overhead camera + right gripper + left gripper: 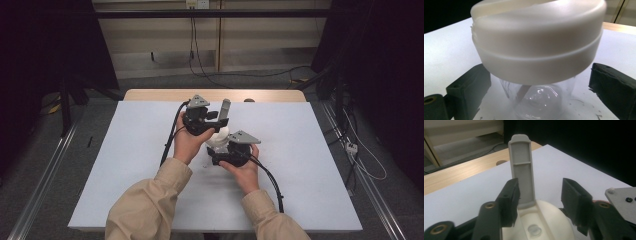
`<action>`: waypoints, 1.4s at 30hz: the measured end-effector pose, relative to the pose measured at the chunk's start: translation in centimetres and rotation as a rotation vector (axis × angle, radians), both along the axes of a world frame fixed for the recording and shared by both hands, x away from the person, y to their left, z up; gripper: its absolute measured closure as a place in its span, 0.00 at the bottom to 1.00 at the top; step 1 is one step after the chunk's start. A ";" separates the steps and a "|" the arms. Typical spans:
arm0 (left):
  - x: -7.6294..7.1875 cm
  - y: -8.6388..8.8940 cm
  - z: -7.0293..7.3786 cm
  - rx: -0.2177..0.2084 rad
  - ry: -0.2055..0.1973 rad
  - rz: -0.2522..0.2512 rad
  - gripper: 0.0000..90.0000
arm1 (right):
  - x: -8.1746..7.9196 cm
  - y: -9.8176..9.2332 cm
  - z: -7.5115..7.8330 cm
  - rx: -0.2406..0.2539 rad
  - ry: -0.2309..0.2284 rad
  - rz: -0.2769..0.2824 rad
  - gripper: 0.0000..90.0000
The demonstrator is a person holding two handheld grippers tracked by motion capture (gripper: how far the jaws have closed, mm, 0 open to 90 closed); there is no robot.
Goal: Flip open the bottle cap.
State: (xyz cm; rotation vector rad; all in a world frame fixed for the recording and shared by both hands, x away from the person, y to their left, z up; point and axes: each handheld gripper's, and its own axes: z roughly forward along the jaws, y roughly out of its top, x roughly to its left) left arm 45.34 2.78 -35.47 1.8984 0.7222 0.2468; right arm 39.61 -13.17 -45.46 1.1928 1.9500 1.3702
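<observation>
A clear plastic container [539,100] with a thick white lid [536,42] stands at the middle of the white table sheet [125,165]. A grey flip handle [522,170] rises upright from the lid [549,225]. My left gripper [540,195] hangs over the lid with its jaws apart around the handle; one jaw lies against the handle's side, the other stands well clear. My right gripper [536,87] is low on the sheet, its jaws on either side of the clear container with a gap on each side. From above, the left gripper [212,122] sits behind the lid [218,137] and the right gripper [220,156] in front.
The wooden table edge [165,95] shows beyond the sheet. Cables [200,65] run across the floor behind the table. Metal rails [45,170] flank it on both sides, and a small white plug box [352,147] lies on the floor at the right.
</observation>
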 end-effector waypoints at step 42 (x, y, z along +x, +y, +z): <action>-2.7 4.9 -0.8 -0.008 0.008 -0.019 0.06 | -2.7 -2.3 1.3 -0.022 0.007 0.037 0.06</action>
